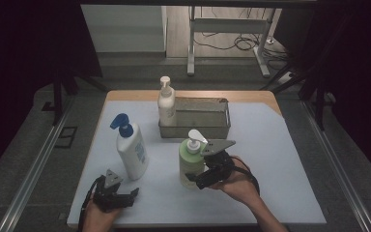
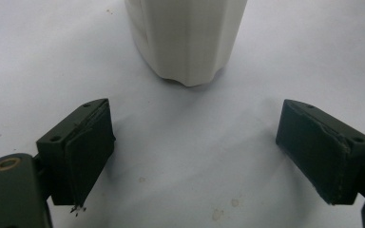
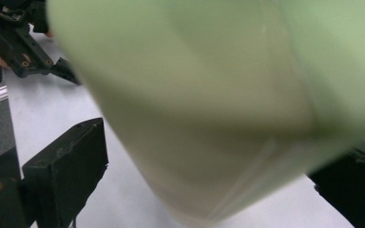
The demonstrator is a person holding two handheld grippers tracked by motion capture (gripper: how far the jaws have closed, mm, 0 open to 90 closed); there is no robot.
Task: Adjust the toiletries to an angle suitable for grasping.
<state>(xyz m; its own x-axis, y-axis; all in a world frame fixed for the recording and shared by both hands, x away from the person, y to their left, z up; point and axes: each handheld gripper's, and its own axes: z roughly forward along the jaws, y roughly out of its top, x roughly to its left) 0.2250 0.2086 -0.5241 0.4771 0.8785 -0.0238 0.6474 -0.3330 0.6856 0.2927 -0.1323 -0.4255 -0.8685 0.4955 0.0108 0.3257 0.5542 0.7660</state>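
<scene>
Right tongs (image 1: 196, 180) around green bottle (image 1: 191, 162), gap at left jaw

No readable text anywhere, bluish label patch on the white bottle with the blue pump (image 1: 131, 151) beside the left tongs (image 1: 125, 195), too small and blurred to read
</scene>
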